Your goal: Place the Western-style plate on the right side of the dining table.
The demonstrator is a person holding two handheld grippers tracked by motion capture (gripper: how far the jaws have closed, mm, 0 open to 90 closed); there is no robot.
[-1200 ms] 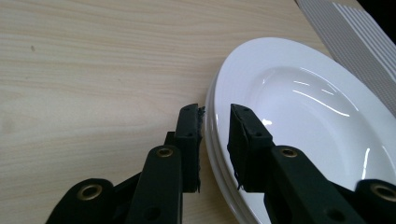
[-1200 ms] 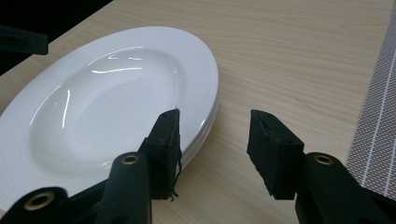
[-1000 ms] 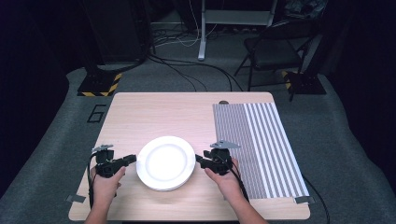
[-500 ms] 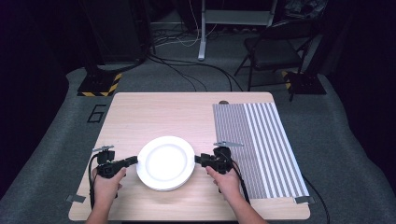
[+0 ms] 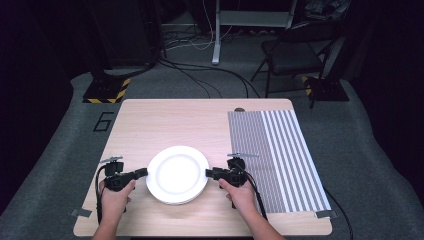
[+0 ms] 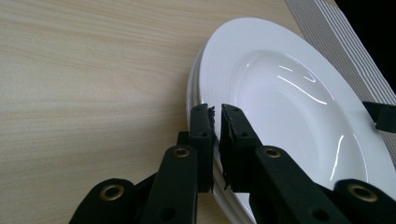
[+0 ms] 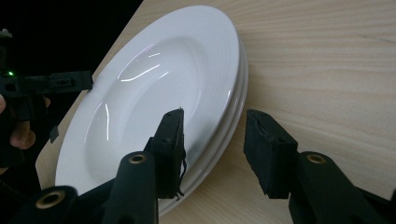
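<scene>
A "6" (image 5: 102,121) is marked on the grey carpet left of the wooden table (image 5: 165,125). The left gripper (image 5: 142,173) is clamped on the top plate's (image 5: 177,172) left rim. The right gripper (image 5: 210,173) is held partly open astride the stack's right rim. A striped mat (image 5: 280,150) covers the table's right side.
</scene>
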